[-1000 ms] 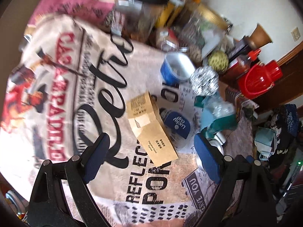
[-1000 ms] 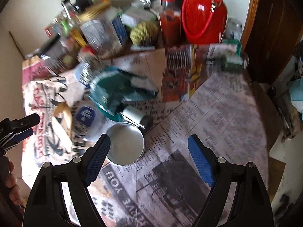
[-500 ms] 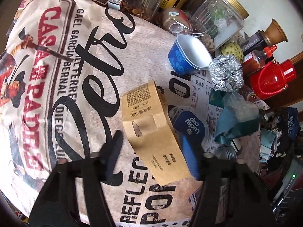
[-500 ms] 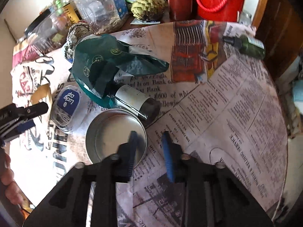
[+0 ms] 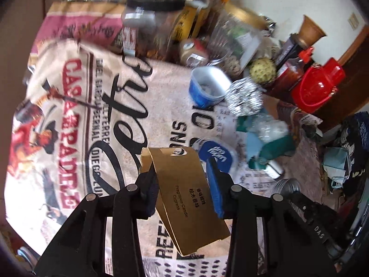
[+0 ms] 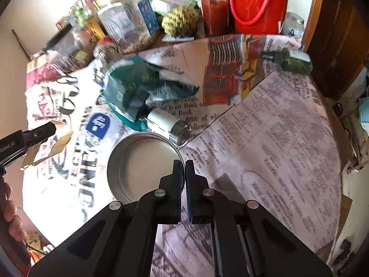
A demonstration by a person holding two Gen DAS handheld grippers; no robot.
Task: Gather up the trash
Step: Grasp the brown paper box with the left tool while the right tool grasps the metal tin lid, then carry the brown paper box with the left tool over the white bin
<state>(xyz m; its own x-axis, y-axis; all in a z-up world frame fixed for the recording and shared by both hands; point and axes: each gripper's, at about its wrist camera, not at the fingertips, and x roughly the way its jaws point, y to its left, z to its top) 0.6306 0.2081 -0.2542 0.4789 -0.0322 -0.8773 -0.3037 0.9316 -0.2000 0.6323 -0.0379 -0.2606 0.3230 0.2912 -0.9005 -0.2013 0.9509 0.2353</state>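
You've got one flattened brown cardboard box [image 5: 184, 198], one round silver tin lid [image 6: 144, 168], one crumpled foil ball [image 5: 244, 98], one blue plastic cup [image 5: 207, 87], one crumpled green wrapper [image 6: 136, 90], one red jug w/ rope handle [image 6: 258, 4] & two black grippers.

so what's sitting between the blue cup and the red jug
A crumpled foil ball lies between the blue cup and the red jug, touching the cup's rim side; the left wrist view shows it.
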